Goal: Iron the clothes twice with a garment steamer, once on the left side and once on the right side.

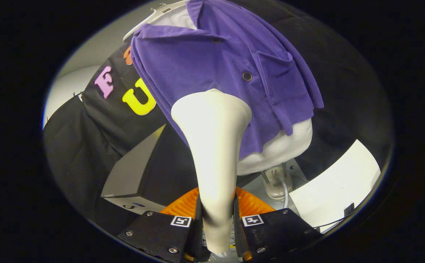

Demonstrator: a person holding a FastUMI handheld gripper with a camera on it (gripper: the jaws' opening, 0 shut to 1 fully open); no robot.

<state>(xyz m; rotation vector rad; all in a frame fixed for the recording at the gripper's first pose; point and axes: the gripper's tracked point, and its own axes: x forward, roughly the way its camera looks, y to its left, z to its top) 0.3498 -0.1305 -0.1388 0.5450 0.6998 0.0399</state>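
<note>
- I am pinching the steamer (212,146) handle between both fingers of my gripper (217,223).
- Its head is meeting the purple shirt (212,58) at twelve o'clock.
- I judge a side pass underway; next needs a steady stroke.

The steamer (212,146) hides part of the purple shirt (216,62); its head's face points away, unseen.

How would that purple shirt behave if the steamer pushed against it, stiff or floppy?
Probably floppy. The purple shirt hangs in soft folds over a white form, so it would likely give and swing rather than resist. Its ribbed cloth looks thick, so it may feel weighty for a shirt. The gripper is shut on the steamer, whose head sits at the hem.
</note>
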